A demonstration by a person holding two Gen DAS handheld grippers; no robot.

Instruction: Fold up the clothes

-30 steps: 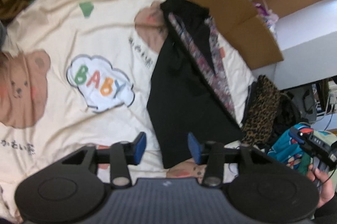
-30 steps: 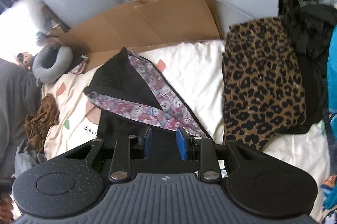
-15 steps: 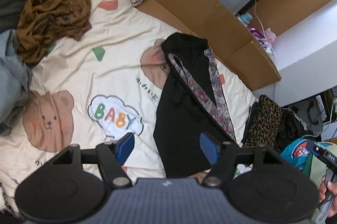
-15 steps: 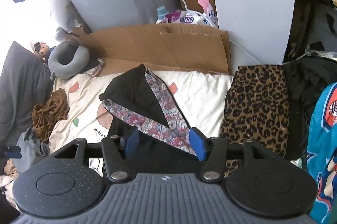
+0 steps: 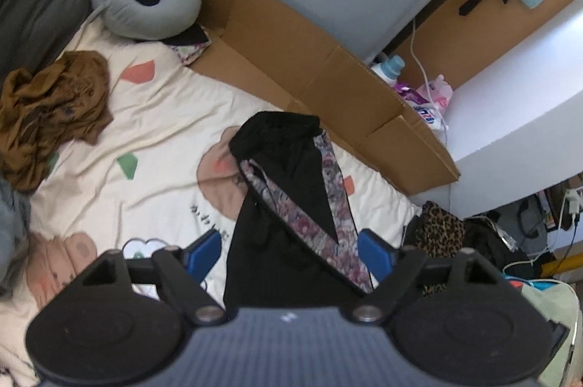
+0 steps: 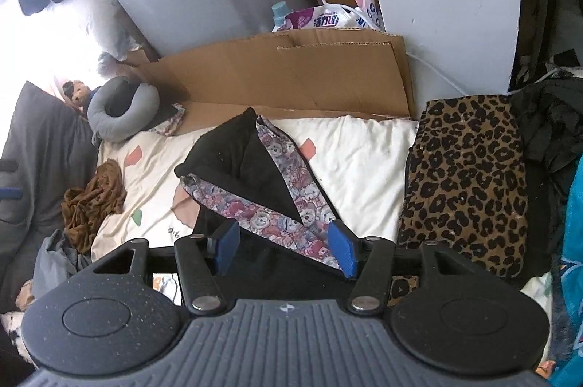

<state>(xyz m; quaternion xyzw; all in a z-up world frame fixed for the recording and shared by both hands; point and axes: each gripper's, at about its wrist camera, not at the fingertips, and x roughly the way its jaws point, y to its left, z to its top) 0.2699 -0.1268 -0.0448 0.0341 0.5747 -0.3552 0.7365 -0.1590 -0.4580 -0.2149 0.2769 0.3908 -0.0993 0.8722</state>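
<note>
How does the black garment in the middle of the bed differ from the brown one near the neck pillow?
The black garment lies spread flat, partly folded, a bear-print lining showing along its edges; the brown garment is a crumpled heap with no fold. The black one lies mid-bed, the brown one at the bed's edge. Both rest on the cream bedsheet, untouched by either hand-held gripper.

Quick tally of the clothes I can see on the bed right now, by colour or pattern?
Black with bear-print lining: 1, the black garment, partly folded.
Leopard print: 1, the leopard-print garment, folded flat.
Brown: 1, the brown garment, crumpled.
Grey: 1, the grey garment, bunched at the bed's edge.
Total: 4
</note>
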